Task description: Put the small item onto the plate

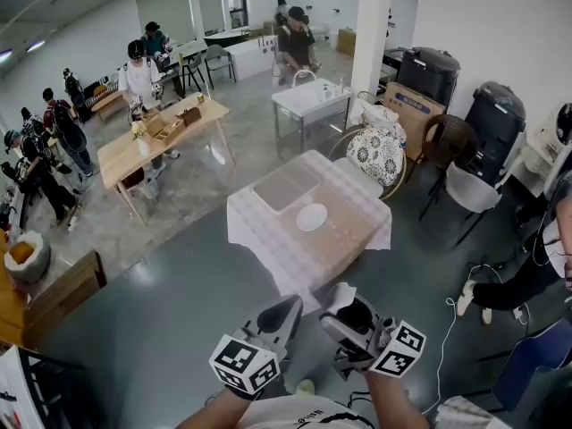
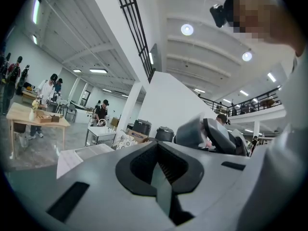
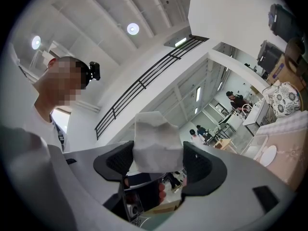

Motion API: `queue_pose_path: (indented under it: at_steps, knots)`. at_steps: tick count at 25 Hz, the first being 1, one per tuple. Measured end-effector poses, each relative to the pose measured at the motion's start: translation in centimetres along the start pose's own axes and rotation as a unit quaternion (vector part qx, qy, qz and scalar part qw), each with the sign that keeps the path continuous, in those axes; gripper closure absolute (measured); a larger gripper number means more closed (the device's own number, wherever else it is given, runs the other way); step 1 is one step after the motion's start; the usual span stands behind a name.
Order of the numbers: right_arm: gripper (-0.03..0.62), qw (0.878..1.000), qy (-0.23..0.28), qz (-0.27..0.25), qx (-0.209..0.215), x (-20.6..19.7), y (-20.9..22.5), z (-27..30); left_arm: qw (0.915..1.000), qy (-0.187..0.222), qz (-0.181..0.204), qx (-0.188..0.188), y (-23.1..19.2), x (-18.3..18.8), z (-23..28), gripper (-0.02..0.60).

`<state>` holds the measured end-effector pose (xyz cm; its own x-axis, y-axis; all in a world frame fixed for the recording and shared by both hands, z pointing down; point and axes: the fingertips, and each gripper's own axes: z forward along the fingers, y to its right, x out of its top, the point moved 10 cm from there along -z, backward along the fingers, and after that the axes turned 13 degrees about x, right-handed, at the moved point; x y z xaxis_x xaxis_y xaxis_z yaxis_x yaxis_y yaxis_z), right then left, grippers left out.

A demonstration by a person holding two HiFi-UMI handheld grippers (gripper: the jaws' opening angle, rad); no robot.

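Right gripper (image 3: 157, 163) clamped on small white item (image 3: 156, 143), held up near chest. Item looks crumpled; likely light, soft, crushable, so gentle mid-body pinch suits. Left gripper (image 2: 159, 174) closed tight, empty. Plate (image 1: 311, 217) on desk (image 1: 344, 239), well ahead.

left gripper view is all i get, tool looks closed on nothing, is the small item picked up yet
Observer: Yes. The right tool is shut on the white small item, which sticks up above its jaws.
Operator: where's the plate
Observer: The white plate sits on the cloth-covered table ahead of the person, beside a pale tray.
Operator: anything on the plate
Observer: It looks bare in the head view. The right tool is held short of the table, close to the person's body.
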<state>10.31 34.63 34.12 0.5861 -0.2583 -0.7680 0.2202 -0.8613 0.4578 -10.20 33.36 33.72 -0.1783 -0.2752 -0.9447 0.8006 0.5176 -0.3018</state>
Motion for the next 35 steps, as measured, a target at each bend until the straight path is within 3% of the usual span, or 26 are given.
queue_pose_path:
  at_steps: [13,21,28,35]
  knots:
    - [0.279,0.999,0.003,-0.018,-0.047,1.2,10.5,8.0,0.999,-0.005,0.018,-0.039,-10.0,4.2,10.3,0.577]
    - [0.279,0.996,0.0,-0.024,-0.088,0.8,16.4,11.2,0.9976,-0.023,0.021,-0.062,-15.7,4.8,16.4,0.577]
    - [0.279,0.992,-0.01,-0.027,-0.122,1.3,20.5,12.0,0.9963,-0.034,0.017,-0.077,-18.1,4.3,20.9,0.577]
    - [0.279,0.99,-0.031,-0.024,-0.133,2.4,27.3,11.4,0.9966,-0.04,0.019,-0.069,-19.2,3.0,26.9,0.577]
